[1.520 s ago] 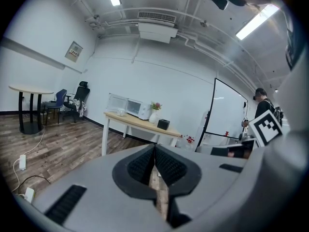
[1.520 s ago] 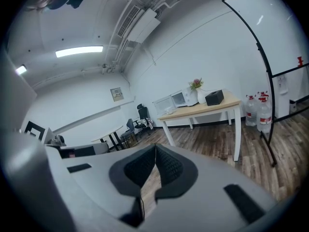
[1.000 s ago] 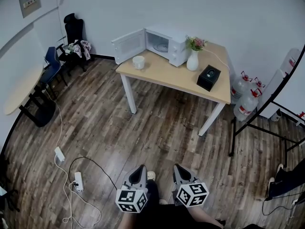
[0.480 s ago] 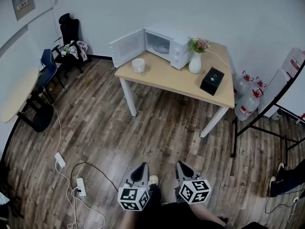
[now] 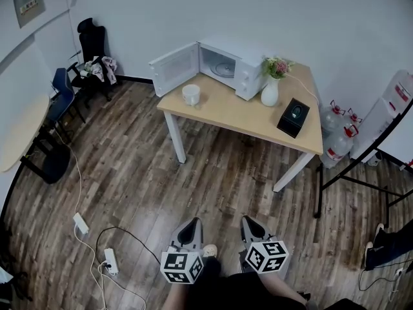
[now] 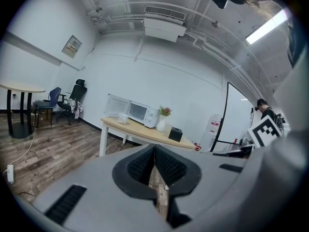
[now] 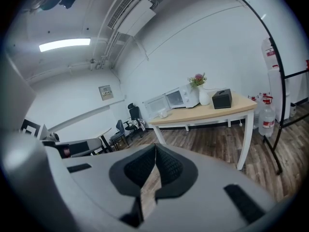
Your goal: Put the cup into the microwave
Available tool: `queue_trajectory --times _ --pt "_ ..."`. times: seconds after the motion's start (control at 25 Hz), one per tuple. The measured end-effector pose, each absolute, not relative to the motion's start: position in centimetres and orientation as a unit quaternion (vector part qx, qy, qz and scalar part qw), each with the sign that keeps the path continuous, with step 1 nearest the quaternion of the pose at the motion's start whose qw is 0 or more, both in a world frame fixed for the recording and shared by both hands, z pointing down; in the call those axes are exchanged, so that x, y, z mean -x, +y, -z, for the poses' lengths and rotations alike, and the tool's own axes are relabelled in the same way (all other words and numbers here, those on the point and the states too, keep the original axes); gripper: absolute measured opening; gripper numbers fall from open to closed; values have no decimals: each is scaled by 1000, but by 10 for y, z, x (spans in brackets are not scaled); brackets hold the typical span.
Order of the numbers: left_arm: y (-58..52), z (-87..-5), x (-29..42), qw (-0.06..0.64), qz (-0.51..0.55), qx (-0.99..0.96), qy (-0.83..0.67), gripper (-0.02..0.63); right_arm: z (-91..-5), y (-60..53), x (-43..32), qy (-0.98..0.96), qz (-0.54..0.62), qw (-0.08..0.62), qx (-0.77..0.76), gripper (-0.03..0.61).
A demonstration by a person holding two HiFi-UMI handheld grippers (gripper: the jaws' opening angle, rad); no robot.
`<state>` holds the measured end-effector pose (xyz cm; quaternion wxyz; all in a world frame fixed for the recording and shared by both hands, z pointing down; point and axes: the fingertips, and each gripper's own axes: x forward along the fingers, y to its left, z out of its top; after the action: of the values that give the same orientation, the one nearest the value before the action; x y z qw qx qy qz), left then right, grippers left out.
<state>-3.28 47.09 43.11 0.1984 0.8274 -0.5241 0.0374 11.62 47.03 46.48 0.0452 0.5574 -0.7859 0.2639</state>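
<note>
A white cup (image 5: 190, 94) stands on the wooden table (image 5: 245, 115), near its left end and just in front of the white microwave (image 5: 231, 67), whose door (image 5: 174, 68) hangs open to the left. The same cup (image 6: 122, 118) and microwave (image 6: 141, 113) look small and far in the left gripper view, as do the cup (image 7: 163, 113) and microwave (image 7: 181, 97) in the right gripper view. My left gripper (image 5: 191, 225) and right gripper (image 5: 250, 223) hover side by side over the floor, well short of the table. Both are shut with nothing between the jaws.
A vase of flowers (image 5: 271, 89) and a black box (image 5: 292, 117) stand on the table's right half. Water bottles (image 5: 335, 134) and a black stand (image 5: 361, 173) are at the right. Chairs (image 5: 64, 95) and a round table (image 5: 19, 131) are at the left. Cables and power strips (image 5: 106, 260) lie on the floor.
Both grippers and the head have moved forward toward the table. The table, cup and microwave sit a little lower and to the right in the head view. The jaws stay shut.
</note>
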Motion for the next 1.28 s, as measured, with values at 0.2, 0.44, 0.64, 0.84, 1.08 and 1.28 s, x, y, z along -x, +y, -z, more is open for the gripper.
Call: queue_trajectory --times 0.2,0.44,0.64,0.84,1.08,1.28 --pt "437 -428 45 191 -37 -828 -526 5 -462 438 -108 -785 -257 44 -562 -6" --pt "407 -431 53 169 -51 -839 -516 5 -468 408 -94 -786 -256 43 -561 -6" --pt "393 -434 60 171 -55 -841 -510 5 -469 395 -89 -777 -265 33 -571 -6" --pt "397 -442 61 184 -60 -842 -504 5 -469 392 -94 -769 -267 29 -581 -6" --pt "403 -449 67 193 -66 -837 -507 5 -473 392 -86 -770 -274 32 -576 -6" --pt "398 -453 74 195 -68 -833 -514 5 -479 389 -75 -776 -277 37 -565 -6"
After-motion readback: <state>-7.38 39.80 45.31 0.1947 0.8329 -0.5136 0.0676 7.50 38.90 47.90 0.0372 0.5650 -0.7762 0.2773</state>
